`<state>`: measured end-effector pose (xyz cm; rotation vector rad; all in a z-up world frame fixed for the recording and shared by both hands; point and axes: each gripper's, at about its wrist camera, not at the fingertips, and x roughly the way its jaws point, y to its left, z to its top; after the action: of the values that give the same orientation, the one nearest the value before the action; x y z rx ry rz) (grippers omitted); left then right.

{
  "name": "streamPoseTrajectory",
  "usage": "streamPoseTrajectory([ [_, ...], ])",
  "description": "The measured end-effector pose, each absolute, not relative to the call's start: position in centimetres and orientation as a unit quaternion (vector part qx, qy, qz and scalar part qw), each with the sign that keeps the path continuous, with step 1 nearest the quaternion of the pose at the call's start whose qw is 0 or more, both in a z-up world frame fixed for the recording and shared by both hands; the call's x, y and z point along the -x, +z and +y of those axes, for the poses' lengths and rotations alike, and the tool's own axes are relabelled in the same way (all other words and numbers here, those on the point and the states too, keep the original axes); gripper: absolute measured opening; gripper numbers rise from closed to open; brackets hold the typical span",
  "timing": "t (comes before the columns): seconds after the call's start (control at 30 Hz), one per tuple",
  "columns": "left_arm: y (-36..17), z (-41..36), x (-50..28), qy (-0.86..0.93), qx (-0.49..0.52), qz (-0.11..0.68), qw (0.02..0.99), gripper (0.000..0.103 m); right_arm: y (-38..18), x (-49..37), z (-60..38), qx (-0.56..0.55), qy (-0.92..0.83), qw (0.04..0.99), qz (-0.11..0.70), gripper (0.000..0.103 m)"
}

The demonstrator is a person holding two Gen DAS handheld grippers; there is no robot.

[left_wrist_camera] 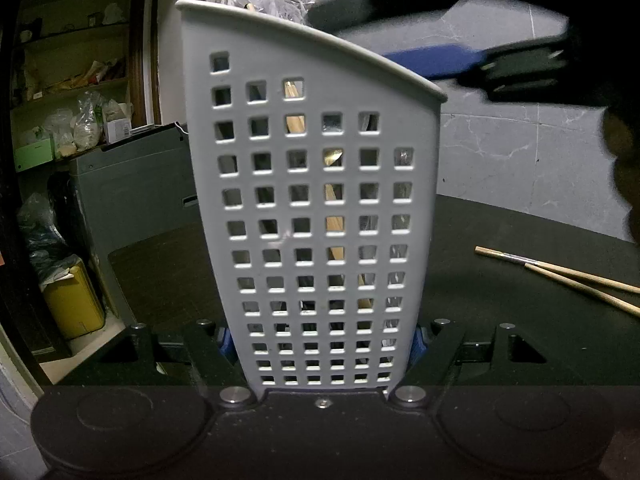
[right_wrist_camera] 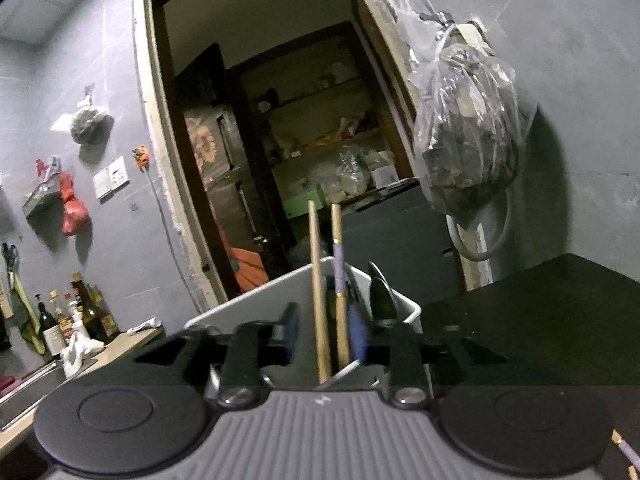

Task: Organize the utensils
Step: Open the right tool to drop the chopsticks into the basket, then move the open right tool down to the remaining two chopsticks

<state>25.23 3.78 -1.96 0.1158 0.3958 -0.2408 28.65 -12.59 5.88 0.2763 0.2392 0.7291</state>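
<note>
My left gripper is shut on the white perforated utensil holder, which stands upright on the black table; the blue pads press its two lower sides. Wooden sticks and metal utensils show through its holes. My right gripper hangs open above the holder's rim, and two wooden chopsticks stand between its fingers without either pad touching them. A dark metal utensil stands in the holder too. In the left wrist view the right gripper is blurred above the holder's right rim.
Two more chopsticks lie on the black table right of the holder. A doorway with cluttered shelves is behind. A plastic bag hangs on the wall. Bottles stand on a counter at left.
</note>
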Motion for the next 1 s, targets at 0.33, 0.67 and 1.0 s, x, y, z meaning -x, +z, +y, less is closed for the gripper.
streamPoseTrajectory([
  [0.33, -2.0, 3.7, -25.2, -0.118, -0.059, 0.197, 0.972, 0.075, 8.6, -25.0, -19.9, -0.077, 0.283, 0.950, 0.107, 0.103],
  [0.67, -1.9, 3.5, -25.1, -0.113, -0.065, 0.200, 0.971, 0.075, 4.3, -25.1, -25.0, -0.031, 0.183, 0.956, 0.228, 0.103],
  [1.0, -1.7, 3.4, -25.2, -0.112, -0.067, 0.202, 0.971, 0.075, -0.2, -27.2, -27.4, 0.062, 0.094, 0.937, 0.330, 0.103],
])
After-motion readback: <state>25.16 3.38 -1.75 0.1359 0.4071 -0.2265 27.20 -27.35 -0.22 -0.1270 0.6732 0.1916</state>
